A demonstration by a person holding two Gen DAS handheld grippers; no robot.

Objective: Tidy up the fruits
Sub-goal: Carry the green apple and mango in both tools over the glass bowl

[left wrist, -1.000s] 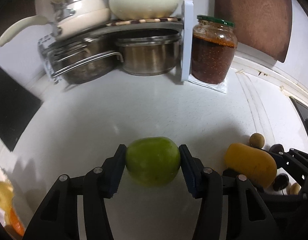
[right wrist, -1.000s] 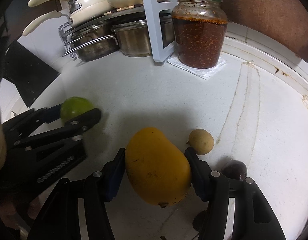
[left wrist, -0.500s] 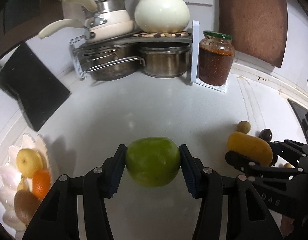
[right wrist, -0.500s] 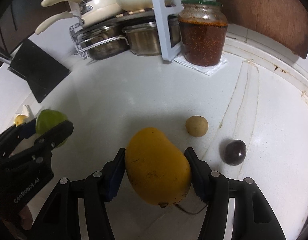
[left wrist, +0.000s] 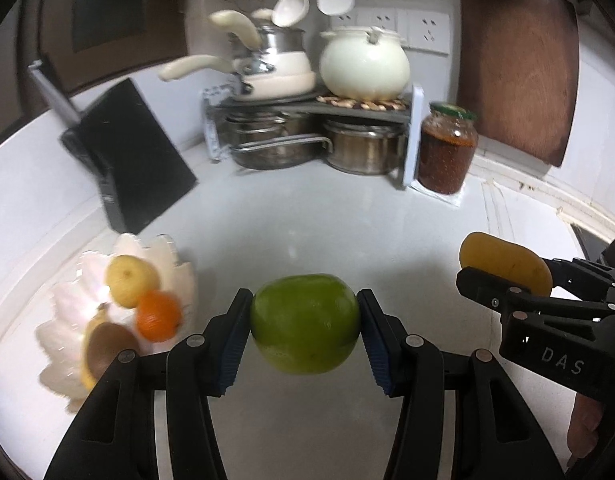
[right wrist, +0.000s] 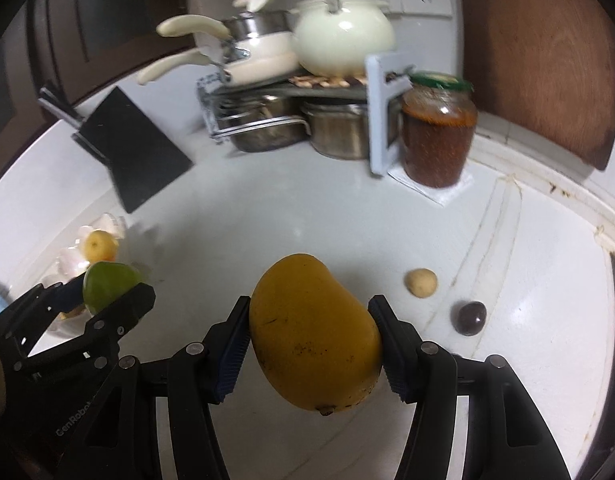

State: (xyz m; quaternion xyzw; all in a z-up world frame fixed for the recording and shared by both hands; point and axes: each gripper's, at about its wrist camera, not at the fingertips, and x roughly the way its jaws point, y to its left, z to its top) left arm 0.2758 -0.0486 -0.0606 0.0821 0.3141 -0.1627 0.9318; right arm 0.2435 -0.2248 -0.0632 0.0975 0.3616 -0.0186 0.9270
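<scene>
My left gripper [left wrist: 305,328] is shut on a green apple [left wrist: 304,323] and holds it above the white counter. To its left stands a white petal-shaped fruit bowl [left wrist: 175,268] with a yellow fruit [left wrist: 131,280], an orange [left wrist: 159,316] and a brown kiwi [left wrist: 107,346]. My right gripper [right wrist: 311,340] is shut on a yellow mango [right wrist: 313,334], also held above the counter; it shows at the right of the left wrist view [left wrist: 503,262]. A small tan round fruit [right wrist: 420,282] and a dark purple fruit [right wrist: 468,317] lie on the counter to the right.
At the back stands a rack with steel pots [left wrist: 359,148], a cream pan [left wrist: 275,72] and a white pot [left wrist: 365,64]. A jar of red sauce [left wrist: 447,148] stands beside it. A black board [left wrist: 135,152] leans at the left, a wooden board [left wrist: 519,56] at the right.
Both grippers have risen and pulled back with their fruit. The fruit bowl has come further into view at the left, nearer the apple.
</scene>
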